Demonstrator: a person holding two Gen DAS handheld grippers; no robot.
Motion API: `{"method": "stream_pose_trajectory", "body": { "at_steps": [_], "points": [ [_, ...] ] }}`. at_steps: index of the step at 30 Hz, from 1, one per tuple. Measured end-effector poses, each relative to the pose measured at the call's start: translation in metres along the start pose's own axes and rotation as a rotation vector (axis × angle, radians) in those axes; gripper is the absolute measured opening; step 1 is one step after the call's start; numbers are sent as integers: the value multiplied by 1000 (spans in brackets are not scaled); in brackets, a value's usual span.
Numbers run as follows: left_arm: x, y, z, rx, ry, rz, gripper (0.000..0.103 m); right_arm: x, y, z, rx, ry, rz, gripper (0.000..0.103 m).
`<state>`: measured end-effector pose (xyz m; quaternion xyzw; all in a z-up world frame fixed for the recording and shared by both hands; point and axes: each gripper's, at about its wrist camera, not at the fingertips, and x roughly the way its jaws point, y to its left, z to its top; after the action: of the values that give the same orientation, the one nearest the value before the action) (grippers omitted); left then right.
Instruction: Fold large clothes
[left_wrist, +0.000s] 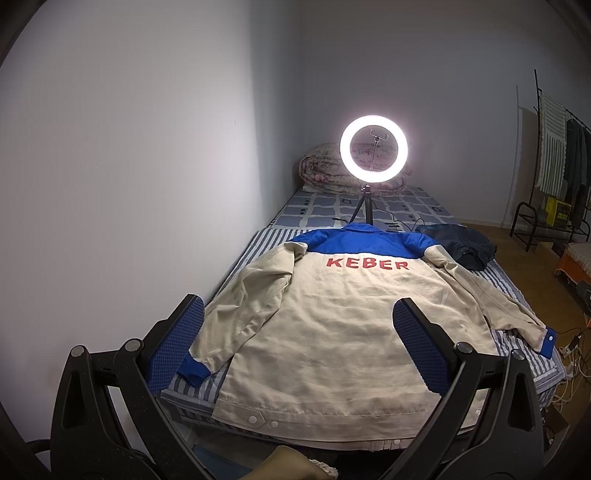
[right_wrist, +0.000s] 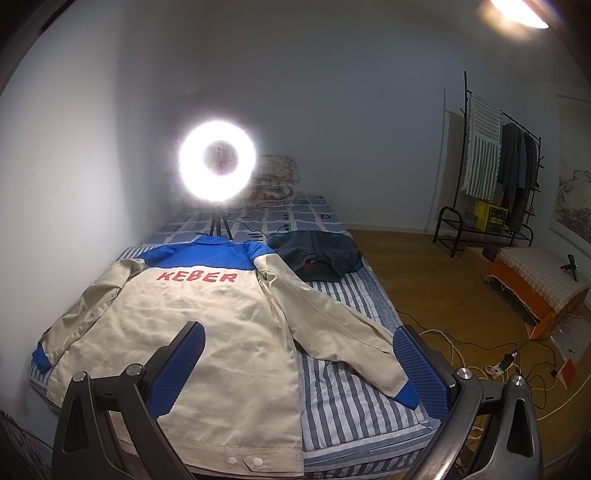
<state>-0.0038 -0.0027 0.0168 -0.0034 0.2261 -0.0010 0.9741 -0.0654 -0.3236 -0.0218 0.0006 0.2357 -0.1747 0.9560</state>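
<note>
- The left gripper (left_wrist: 295, 343) hangs above the near hem, its blue-padded jaws spread wide with nothing between them.
- The right gripper (right_wrist: 299, 365) is likewise spread and empty, hovering over the near right part of the bed.
- The jacket (left_wrist: 332, 325) lies back-up and flat on the striped mattress (right_wrist: 343, 406), hem at 6 o'clock, blue collar at 12, red "KEBER" lettering across the shoulders, both sleeves spread outward.
- The left wrist view alone shows the left sleeve cuff (left_wrist: 192, 369) close to the wall-side edge; the wall leaves little room at 9 o'clock.
- The right wrist view alone shows the right sleeve cuff (right_wrist: 406, 395) near the mattress edge at 4 o'clock, with bare wooden floor (right_wrist: 424, 280) beyond and cables (right_wrist: 491, 365) strewn there.
- A dark garment (right_wrist: 321, 254) sits crumpled at 1 o'clock of the jacket, just beside its shoulder.
- A lit ring light (left_wrist: 373, 148) on a tripod stands at 12 o'clock behind the collar.
- A folded quilt (right_wrist: 275, 181) lies against the far wall.
- A clothes rack (right_wrist: 495, 166) at 2 o'clock holds hanging garments; a yellow crate (right_wrist: 491, 216) sits on its lower shelf, contents not discernible.
</note>
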Motion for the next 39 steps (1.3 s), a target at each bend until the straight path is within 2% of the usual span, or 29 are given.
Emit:
{"method": "stream_pose_trajectory", "body": {
  "at_steps": [17, 25, 33, 39],
  "points": [
    [5, 4, 1, 1, 2, 3, 103, 2, 5, 1, -8, 0, 12, 103],
    [19, 10, -5, 13, 19, 13, 103, 10, 17, 5, -18, 11, 33, 103],
    [30, 25, -7, 13, 45, 51, 103, 22, 49, 17, -54, 9, 83, 103],
    [33, 47, -13, 17, 59, 86, 103, 34, 93, 32, -104, -8, 154, 103]
  ]
}}
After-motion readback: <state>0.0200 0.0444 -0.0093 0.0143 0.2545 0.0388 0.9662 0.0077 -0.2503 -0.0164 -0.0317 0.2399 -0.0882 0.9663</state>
